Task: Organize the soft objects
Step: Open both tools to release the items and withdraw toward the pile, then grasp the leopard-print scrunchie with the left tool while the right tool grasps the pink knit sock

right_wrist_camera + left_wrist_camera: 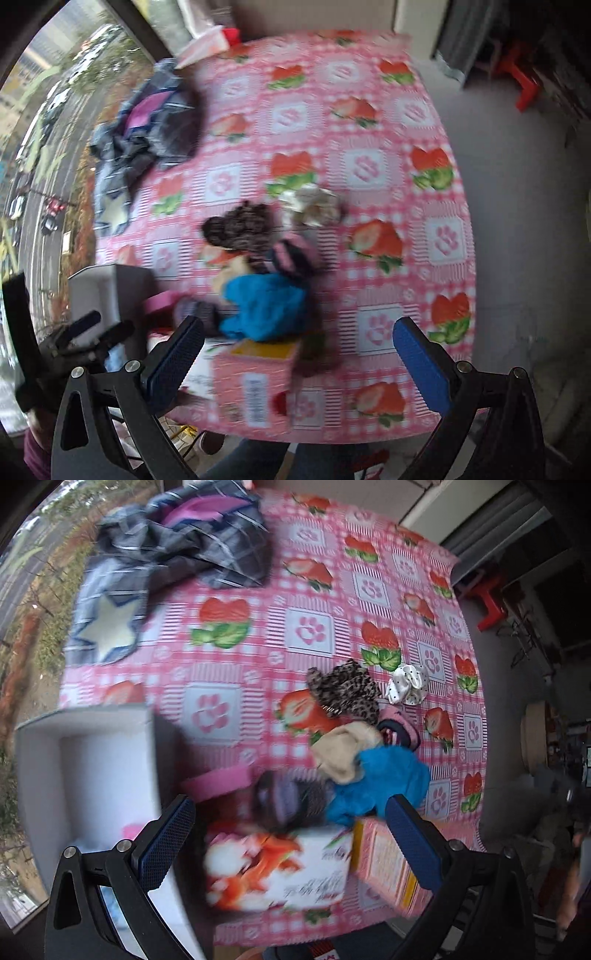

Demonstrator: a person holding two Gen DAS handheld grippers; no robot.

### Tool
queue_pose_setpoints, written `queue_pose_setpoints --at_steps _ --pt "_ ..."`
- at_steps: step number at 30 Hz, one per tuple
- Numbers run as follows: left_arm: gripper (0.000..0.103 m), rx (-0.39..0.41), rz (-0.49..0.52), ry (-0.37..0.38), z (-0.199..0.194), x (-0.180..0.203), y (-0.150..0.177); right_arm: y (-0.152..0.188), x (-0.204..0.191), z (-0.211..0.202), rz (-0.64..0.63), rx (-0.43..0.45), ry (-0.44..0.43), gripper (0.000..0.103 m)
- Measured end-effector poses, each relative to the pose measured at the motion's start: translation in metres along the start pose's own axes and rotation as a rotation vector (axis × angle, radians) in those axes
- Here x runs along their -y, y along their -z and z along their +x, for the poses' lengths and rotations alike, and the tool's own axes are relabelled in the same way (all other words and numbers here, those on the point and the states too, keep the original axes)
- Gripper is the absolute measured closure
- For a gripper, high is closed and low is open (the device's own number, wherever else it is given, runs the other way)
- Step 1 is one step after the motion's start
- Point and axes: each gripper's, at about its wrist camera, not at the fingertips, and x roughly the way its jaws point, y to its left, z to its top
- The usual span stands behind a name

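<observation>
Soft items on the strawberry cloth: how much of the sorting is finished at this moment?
Little looks done. Neither left gripper nor right gripper holds anything; both are open. The blue cloth, leopard piece and polka-dot scrunchie lie loose on the table, and the white bin shows only a glimpse of pink inside.

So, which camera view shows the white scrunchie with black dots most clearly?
The left wrist view: there the white dotted scrunchie is fairly sharp, its black dots visible, lying just right of the leopard-print cloth. In the right wrist view the scrunchie is only a motion-blurred pale lump, dots unreadable.
</observation>
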Motion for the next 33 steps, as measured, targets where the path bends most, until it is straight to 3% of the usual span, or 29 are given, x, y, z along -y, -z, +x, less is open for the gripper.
queue_pose_setpoints --at_steps 12,19,25,28,33 --pt "0.000 -0.144 0.000 -0.030 0.110 0.051 -0.087 -0.025 0.048 0.079 0.033 -0.106 -0.018 0.000" --pt "0.000 -0.210 0.041 -0.106 0.153 0.064 -0.099 -0.046 0.039 0.132 -0.007 -0.170 -0.095 0.000" --pt "0.001 -0.241 0.009 -0.161 0.170 0.058 -0.096 -0.052 0.025 0.182 -0.068 -0.239 -0.117 0.000" --pt "0.015 -0.252 0.004 -0.180 0.178 0.060 -0.095 -0.055 0.019 0.197 -0.094 -0.246 -0.132 0.000" --pt "0.028 -0.250 0.031 -0.210 0.180 0.069 -0.096 -0.060 0.010 0.213 -0.126 -0.253 -0.150 0.002"
